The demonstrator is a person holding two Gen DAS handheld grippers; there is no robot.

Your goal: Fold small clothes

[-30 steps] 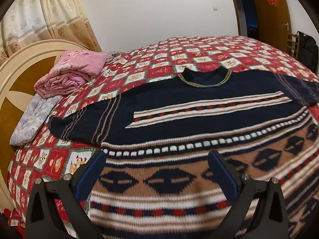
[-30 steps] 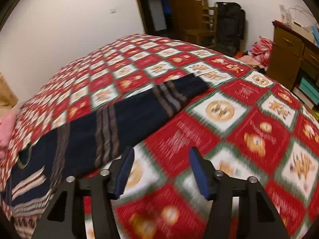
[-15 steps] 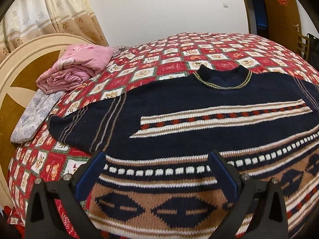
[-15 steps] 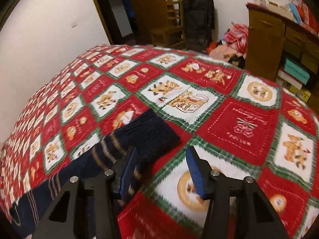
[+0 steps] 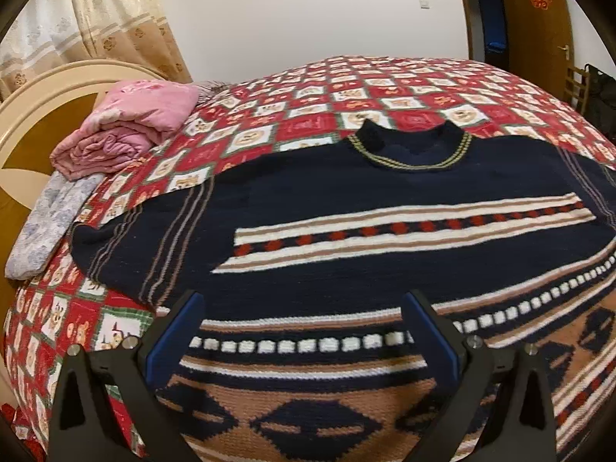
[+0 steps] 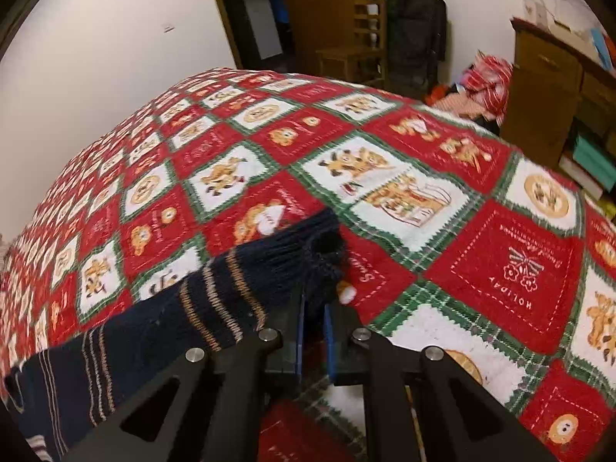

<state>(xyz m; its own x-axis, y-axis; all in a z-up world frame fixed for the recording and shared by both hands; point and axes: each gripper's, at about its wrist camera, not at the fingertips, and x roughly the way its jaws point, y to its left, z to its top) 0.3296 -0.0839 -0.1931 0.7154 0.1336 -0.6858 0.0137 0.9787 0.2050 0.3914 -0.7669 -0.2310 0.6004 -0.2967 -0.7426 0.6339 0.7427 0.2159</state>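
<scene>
A navy knitted sweater [image 5: 346, 192] with white, red and tan pattern bands lies flat on the bed, collar pointing away. My left gripper [image 5: 304, 300] hovers open over its lower body, near the white dotted band, with nothing between the blue pads. In the right wrist view the sweater's striped sleeve [image 6: 215, 300] runs in from the lower left. My right gripper [image 6: 313, 300] is shut on the sleeve's ribbed cuff [image 6: 319, 254], which bunches up just ahead of the pads.
The bed carries a red, white and green patchwork bedspread [image 6: 500, 238]. A folded pink blanket [image 5: 127, 127] and a pale floral cloth [image 5: 50, 223] lie by the curved headboard [image 5: 46, 88]. Past the bed's far side stand a wooden cabinet [image 6: 539, 88], a chair [image 6: 354, 50] and a black bag [image 6: 415, 27].
My right gripper travelled along the sleeve to its cuff and closed on it. My left gripper stayed open and shifted a little over the sweater's body.
</scene>
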